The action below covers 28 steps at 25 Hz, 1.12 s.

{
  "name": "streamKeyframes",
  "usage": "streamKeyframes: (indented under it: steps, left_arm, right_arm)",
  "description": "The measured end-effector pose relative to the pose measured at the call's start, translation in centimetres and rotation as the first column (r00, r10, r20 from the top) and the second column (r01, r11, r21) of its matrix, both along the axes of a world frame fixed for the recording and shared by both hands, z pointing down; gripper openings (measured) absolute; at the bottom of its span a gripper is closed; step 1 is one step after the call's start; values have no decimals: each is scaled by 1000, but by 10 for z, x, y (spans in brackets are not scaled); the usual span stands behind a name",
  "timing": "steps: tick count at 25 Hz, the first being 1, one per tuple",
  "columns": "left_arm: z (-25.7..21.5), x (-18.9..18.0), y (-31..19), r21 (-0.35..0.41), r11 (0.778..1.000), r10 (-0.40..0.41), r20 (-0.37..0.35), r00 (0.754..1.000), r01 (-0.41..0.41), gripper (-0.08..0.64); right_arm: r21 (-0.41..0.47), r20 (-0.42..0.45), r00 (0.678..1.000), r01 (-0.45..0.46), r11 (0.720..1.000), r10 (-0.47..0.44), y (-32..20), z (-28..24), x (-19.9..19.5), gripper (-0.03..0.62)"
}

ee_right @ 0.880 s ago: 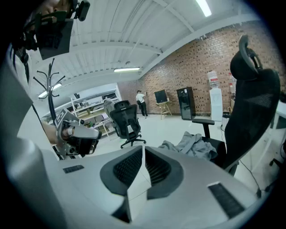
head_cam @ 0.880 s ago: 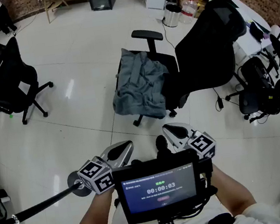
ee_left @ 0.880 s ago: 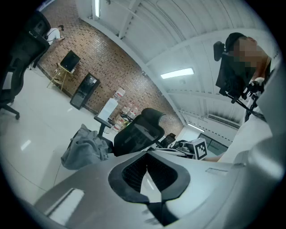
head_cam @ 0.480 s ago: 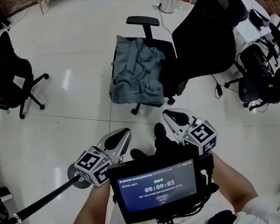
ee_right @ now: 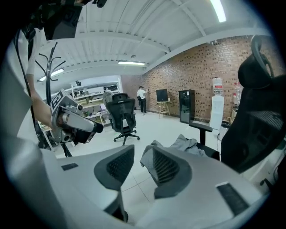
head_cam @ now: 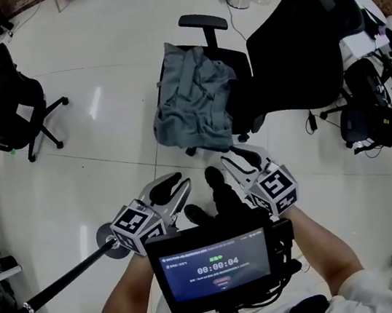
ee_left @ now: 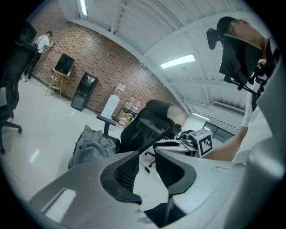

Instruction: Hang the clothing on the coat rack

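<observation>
Widest of all is the white tiled floor, with office chairs scattered over it. Straight ahead of us stands a black office chair with its tall backrest to the right. The grey clothing lies crumpled across its seat, one edge drooping over the front lip towards us. The coat rack is off to our left, its hooked top showing in the right gripper view. The dark pole running from a round base at the lower left of the head view is, we think, the same rack, though the angle there is too steep to be sure.

Both grippers are held in front of us, well apart from the clothing and pointing towards it. The left gripper has its jaws apart with nothing between them. The right gripper likewise stands parted and empty, the clothing showing beyond its gap.

We judge this to be the reach for the pick-up. To do it well we would step in close and lower both grippers onto a raised fold near the upper edge, ideally collar or shoulders, one on each side. We would close firmly on cloth alone, clear of the armrest. Lifting straight up until the cloth leaves the seat should let it travel to the rack without snagging.
</observation>
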<state>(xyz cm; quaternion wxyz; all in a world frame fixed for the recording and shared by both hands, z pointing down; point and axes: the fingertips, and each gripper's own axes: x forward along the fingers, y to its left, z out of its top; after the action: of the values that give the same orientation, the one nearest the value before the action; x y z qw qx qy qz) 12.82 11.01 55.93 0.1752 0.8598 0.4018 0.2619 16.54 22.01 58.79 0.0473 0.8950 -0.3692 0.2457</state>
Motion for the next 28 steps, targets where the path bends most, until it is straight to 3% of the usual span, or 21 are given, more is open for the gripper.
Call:
streamKeyframes:
  steps: [3,4,5,8,12,16,18,25,28]
  left_arm:
    - [18,16,3,62,998,0,8,1000,0,115]
    - [25,20,5,82,997,0,13,1000,-1,122]
    - [34,24,5,99,995,-1,20,1000,-1,136]
    - [60,35,9,156,988,1,55,998,-10,190]
    - [98,50,11,276,960,18,74,997,-38,245]
    - [129,63,9,420,904,59,61,996,-80,268]
    - [143,68,9,476,872,92,63,994,-111,281]
    - [184,76,14,586,778,195,116,974,-226,287]
    - [196,84,12,640,727,226,119,967,-248,287]
  right_arm:
    - [-74,-13,999,47,996,-48,4,20,13,144]
    - [-94,-10,998,61,994,-62,5,27,17,156]
    - [-109,-2,997,75,991,-76,5,33,19,213]
    - [-150,38,993,118,982,-113,6,55,26,222]
    - [-211,88,983,177,961,-161,12,89,29,256]
    - [-286,110,966,255,924,-233,14,116,28,256]
    - [-321,116,957,289,902,-265,14,127,28,296]
    - [-412,134,937,349,842,-323,20,163,38,298]
    - [-442,140,936,350,826,-323,25,175,47,350]
